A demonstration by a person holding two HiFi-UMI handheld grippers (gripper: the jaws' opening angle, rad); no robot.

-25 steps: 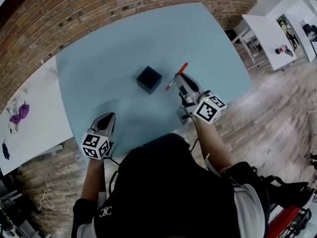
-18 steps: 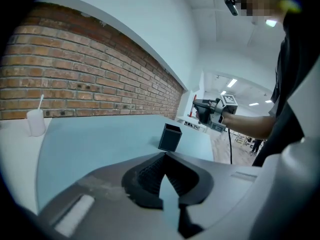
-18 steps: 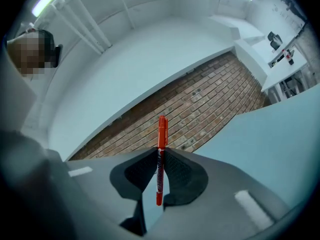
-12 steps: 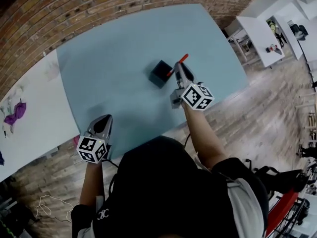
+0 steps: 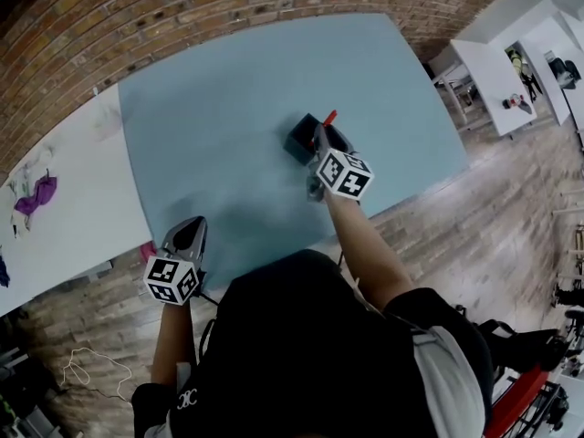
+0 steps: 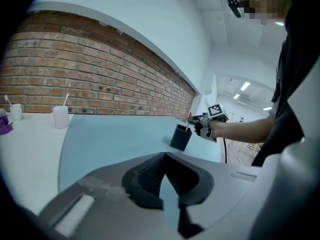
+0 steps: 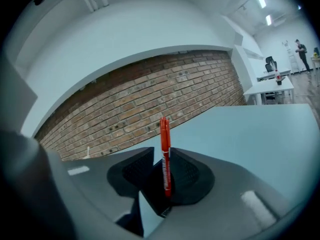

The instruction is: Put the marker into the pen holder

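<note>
The black square pen holder [image 5: 301, 138] stands on the light blue table [image 5: 219, 108]. My right gripper [image 5: 321, 135] is right over its near right edge. The red marker [image 7: 165, 154] stands upright between the jaws, its lower end down in the dark holder [image 7: 154, 184]. The jaws are opening: a gap shows between the marker and the left jaw. From the left gripper view the marker [image 6: 189, 124] sticks out of the holder [image 6: 180, 137]. My left gripper [image 5: 190, 229] hangs at the table's near edge, shut and empty.
A white table [image 5: 64, 208] adjoins on the left, with a purple object [image 5: 32, 192] and white cups [image 6: 60, 116]. A brick wall runs behind the table. More white tables [image 5: 488, 71] stand to the right on the wooden floor.
My right gripper has carried the marker left to the pen holder and turned it from slanted to upright over the holder. The left gripper has stayed at the near edge.
</note>
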